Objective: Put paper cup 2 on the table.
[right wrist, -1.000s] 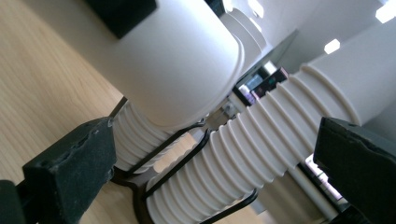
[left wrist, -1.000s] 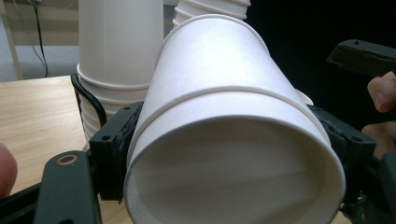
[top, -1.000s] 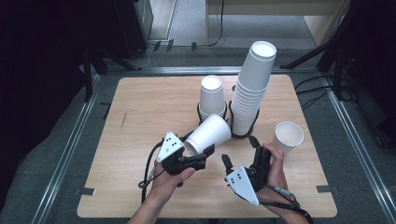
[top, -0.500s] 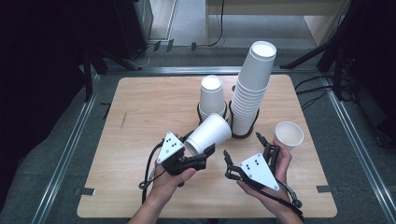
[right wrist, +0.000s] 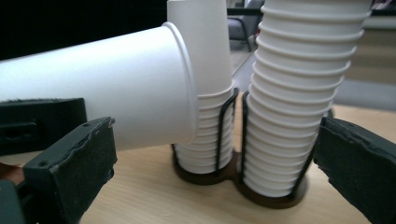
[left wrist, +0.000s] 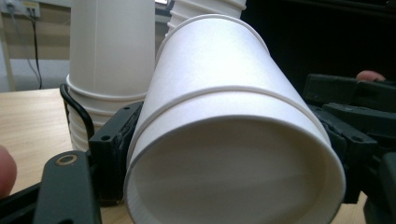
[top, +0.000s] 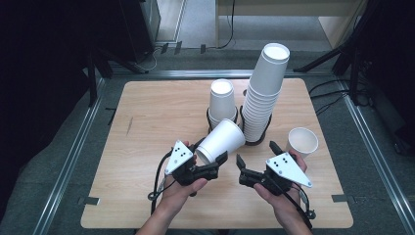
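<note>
My left gripper (top: 221, 157) pinches a white paper cup (top: 221, 141), tipped on its side.

My right gripper (top: 254, 165) has its jaws wide apart just beside it. Past both jaws stand a short white cup stack (top: 222, 101) and a tall white cup stack (top: 263, 93); one loose upright cup (top: 302, 141) sits to the right.

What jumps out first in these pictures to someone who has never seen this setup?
A tall leaning stack of white paper cups stands at the back of the wooden table, beside a shorter stack. In front, the left gripper holds a tilted cup, while the right gripper waits open beside it.
</note>
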The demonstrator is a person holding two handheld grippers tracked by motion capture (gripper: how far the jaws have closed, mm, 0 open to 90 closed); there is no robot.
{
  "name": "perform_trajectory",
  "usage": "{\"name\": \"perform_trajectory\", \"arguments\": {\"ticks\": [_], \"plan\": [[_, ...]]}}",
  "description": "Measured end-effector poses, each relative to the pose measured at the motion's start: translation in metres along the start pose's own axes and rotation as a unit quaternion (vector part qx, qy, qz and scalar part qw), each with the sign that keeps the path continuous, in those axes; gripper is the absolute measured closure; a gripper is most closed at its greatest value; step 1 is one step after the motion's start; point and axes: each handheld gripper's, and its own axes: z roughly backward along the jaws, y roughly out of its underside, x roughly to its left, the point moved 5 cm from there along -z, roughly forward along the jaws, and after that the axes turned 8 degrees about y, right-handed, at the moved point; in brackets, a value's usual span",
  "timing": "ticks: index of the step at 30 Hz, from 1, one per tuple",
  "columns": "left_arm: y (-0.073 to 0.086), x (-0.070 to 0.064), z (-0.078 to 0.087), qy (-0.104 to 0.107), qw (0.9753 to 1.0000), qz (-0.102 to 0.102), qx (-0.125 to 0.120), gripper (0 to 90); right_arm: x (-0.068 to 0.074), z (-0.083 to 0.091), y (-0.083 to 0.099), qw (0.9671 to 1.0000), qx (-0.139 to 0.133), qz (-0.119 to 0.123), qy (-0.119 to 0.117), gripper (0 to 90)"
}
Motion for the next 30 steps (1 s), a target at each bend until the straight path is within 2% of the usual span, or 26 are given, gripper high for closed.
{"name": "perform_trajectory", "arguments": {"ticks": [2,5,6,8,11,12,13,15,18,21,23,25,27,30], "plan": [[0.001,0.0,0.0,0.0,1.0,0.002,-0.002,21.2,0.0,0.0,0.0,0.9995,0.011,-0.026,-0.014,0.0],[0.001,0.0,-0.001,0.0,1.0,0.004,-0.007,21.2,-0.001,0.0,-0.001,0.9981,0.019,-0.053,-0.024,0.1],[0.001,0.0,-0.001,-0.001,1.0,0.001,-0.007,21.2,-0.002,0.001,-0.001,0.9975,0.02,-0.064,-0.025,0.2],[0.001,-0.001,-0.001,0.001,0.9999,0.0,-0.01,21.2,-0.006,0.003,-0.003,0.9958,0.015,-0.09,-0.008,1.1],[0.003,-0.003,-0.002,0.003,0.9999,-0.001,-0.013,21.2,-0.011,0.004,-0.004,0.9905,0.017,-0.137,-0.006,1.1],[0.003,-0.003,-0.003,0.004,0.9999,-0.001,-0.014,21.2,-0.015,0.005,-0.004,0.987,0.019,-0.16,-0.006,1.1],[0.003,-0.004,-0.003,0.005,0.9999,0.0,-0.016,21.2,-0.015,0.005,-0.004,0.987,0.019,-0.16,-0.006,1.1],[0.004,-0.006,-0.004,0.007,0.9998,0.0,-0.018,21.2,-0.017,0.005,-0.004,0.9826,0.023,-0.184,-0.007,1.1],[0.005,-0.007,-0.005,0.011,0.9997,0.001,-0.023,21.1,-0.019,0.005,-0.003,0.9741,0.037,-0.222,-0.024,0.8],[0.006,-0.009,-0.007,0.012,0.9996,0.003,-0.025,21.1,-0.018,0.005,-0.002,0.9671,0.046,-0.247,-0.04,0.0],[0.007,-0.01,-0.007,0.012,0.9996,0.002,-0.027,21.1,-0.018,0.004,-0.001,0.9605,0.056,-0.268,-0.052,0.0],[0.008,-0.011,-0.009,0.01,0.9995,0.0,-0.03,21.2,-0.018,0.003,0.0,0.9501,0.069,-0.296,-0.07,0.0],[0.009,-0.012,-0.01,0.011,0.9995,0.0,-0.029,21.2,-0.017,0.003,0.002,0.9367,0.084,-0.329,-0.085,0.0],[0.01,-0.015,-0.011,0.012,0.9995,-0.003,-0.028,21.2,-0.017,0.003,0.003,0.9233,0.093,-0.359,-0.099,0.0]]}}
